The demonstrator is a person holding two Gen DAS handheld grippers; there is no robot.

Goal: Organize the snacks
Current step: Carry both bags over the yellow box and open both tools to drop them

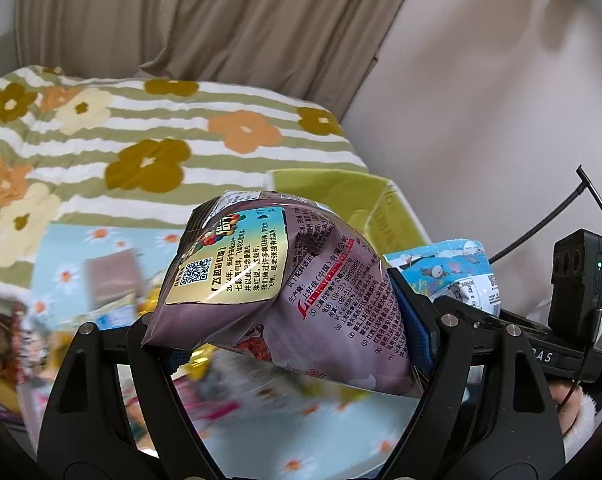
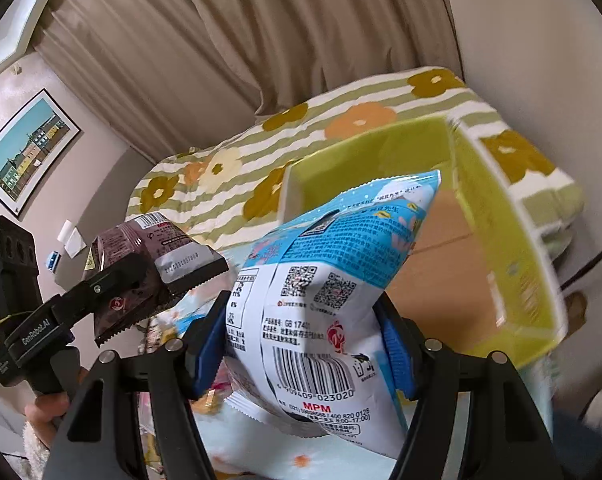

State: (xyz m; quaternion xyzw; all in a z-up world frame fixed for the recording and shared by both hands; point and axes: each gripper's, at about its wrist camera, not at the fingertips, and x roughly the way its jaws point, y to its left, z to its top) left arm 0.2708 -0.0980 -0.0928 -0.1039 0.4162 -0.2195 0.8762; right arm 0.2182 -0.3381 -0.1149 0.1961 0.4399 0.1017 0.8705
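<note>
Left claw (image 1: 297,320) is clamped on a purple snack bag (image 1: 277,280); the bag sits crosswise between the blue finger pads (image 1: 415,328), printed back panel and QR code facing the camera, and it is lifted clear of the surface below. Right claw (image 2: 305,344) grips a blue-and-white snack bag (image 2: 321,300) around its lower half, barcode side toward the lens, the top of the bag tilted up toward a yellow-green box (image 2: 497,232). The box is open at the top, with a brown cardboard floor visible inside; it rests against a folded quilt (image 2: 365,116) with green stripes and orange and olive flowers. In the left wrist view the same box (image 1: 381,204) shows just behind the purple bag, and the blue bag (image 1: 449,268) appears at right, near it but apart. In the right wrist view the left claw (image 2: 113,292) and its purple bag (image 2: 157,256) are held at the left, well short of the box. Below both claws lies a light blue cloth (image 1: 333,432) with small daisies, carrying further snack packets that are too blurred to identify. Beige curtains (image 2: 229,40) hang behind the quilt; a framed picture (image 2: 25,152) hangs on the left wall.
</note>
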